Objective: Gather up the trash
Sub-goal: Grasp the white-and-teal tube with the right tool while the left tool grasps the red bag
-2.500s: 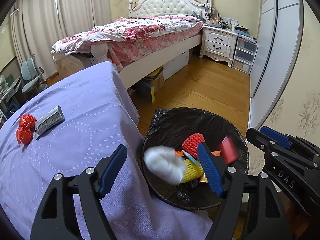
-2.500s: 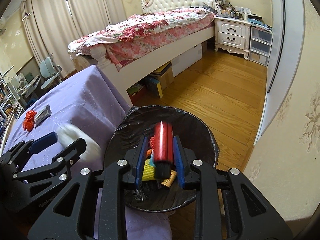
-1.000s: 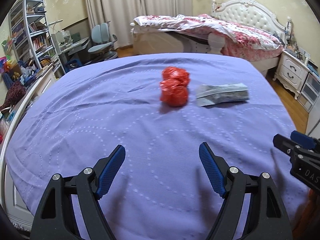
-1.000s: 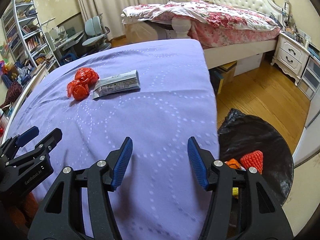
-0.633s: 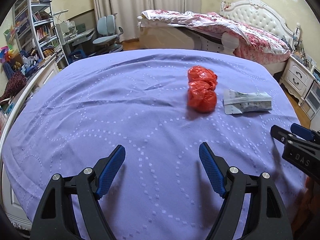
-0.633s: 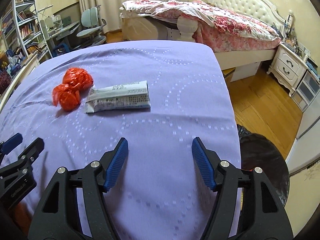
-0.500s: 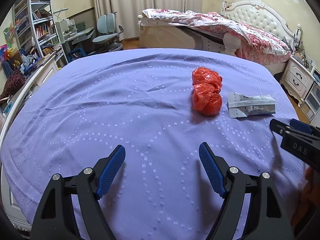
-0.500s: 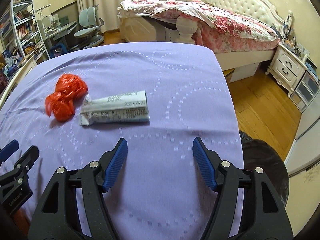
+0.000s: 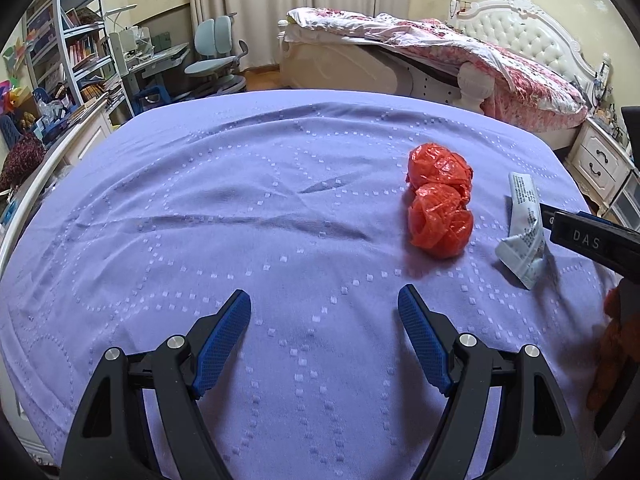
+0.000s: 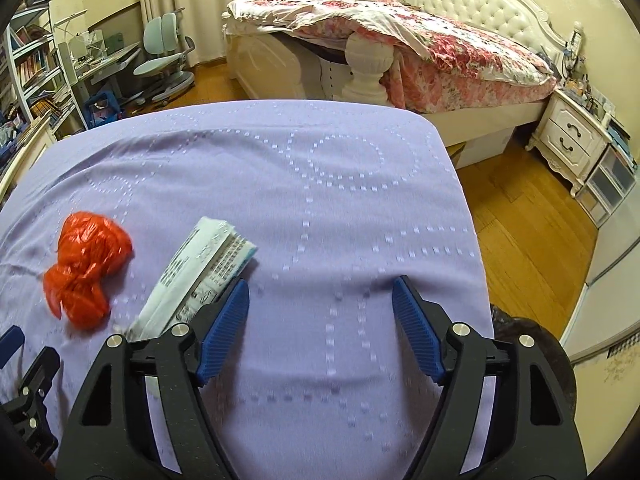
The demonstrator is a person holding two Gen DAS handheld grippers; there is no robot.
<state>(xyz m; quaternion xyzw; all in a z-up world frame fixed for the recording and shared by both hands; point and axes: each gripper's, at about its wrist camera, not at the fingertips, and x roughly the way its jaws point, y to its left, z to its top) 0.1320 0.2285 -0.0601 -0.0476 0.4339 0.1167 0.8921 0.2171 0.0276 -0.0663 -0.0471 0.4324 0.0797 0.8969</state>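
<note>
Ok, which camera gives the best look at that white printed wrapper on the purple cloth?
The right wrist view: the white printed wrapper lies large and close, with its near end hidden behind the right tongs' left finger. In the left wrist view the wrapper sits small at the right edge, partly covered by the right tongs.

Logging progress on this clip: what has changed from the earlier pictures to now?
Both claws have swung from the bin back over the purple cloth, the white wad and red item dropped. The left claw is open and empty near the red bag; the right claw, jaws opening, is empty beside the white packet. Bag and packet lie unmoved.
</note>
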